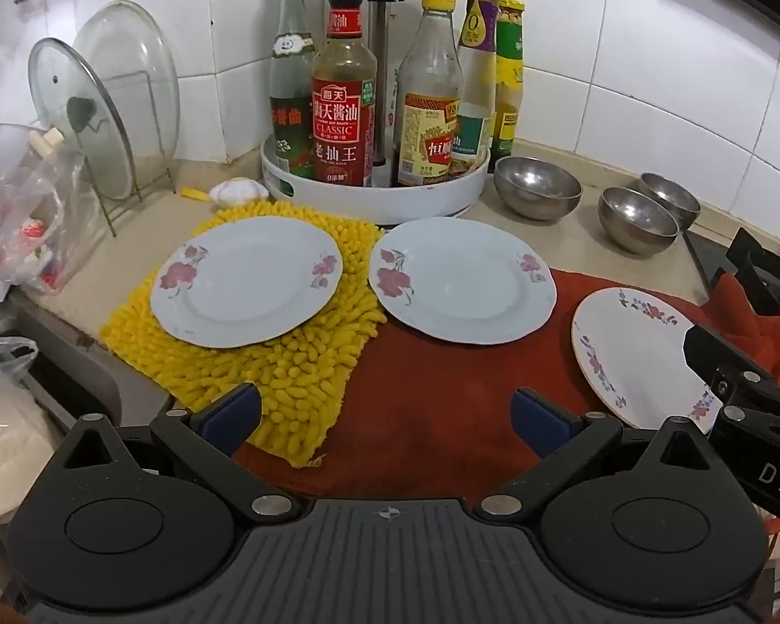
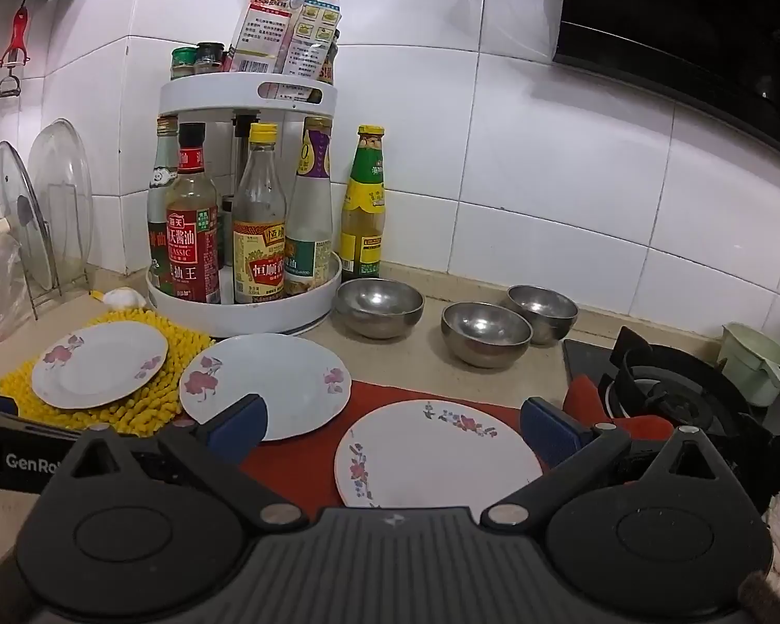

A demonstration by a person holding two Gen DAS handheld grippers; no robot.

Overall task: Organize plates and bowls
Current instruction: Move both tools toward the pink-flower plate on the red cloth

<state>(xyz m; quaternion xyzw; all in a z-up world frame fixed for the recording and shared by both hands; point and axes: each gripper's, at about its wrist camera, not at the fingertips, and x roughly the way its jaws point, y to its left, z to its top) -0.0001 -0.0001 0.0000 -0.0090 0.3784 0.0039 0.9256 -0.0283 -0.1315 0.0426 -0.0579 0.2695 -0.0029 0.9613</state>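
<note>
Three white floral plates lie flat on the counter: the left plate (image 1: 247, 281) (image 2: 99, 364) on a yellow mat (image 1: 265, 390), the middle plate (image 1: 463, 281) (image 2: 270, 379) and the right plate (image 1: 645, 359) (image 2: 442, 452) on a red cloth (image 1: 442, 416). Three steel bowls stand behind: (image 1: 538, 187) (image 2: 379, 307), (image 1: 637, 218) (image 2: 486, 333), (image 1: 671, 197) (image 2: 543, 312). My left gripper (image 1: 387, 416) is open and empty, above the cloth in front of the plates. My right gripper (image 2: 395, 424) is open and empty, its fingers either side of the right plate.
A white turntable rack (image 1: 374, 192) (image 2: 244, 307) with sauce bottles stands against the tiled wall. Glass lids in a wire rack (image 1: 104, 119) stand at the left, with plastic bags (image 1: 26, 218). A gas hob (image 2: 671, 390) is at the right.
</note>
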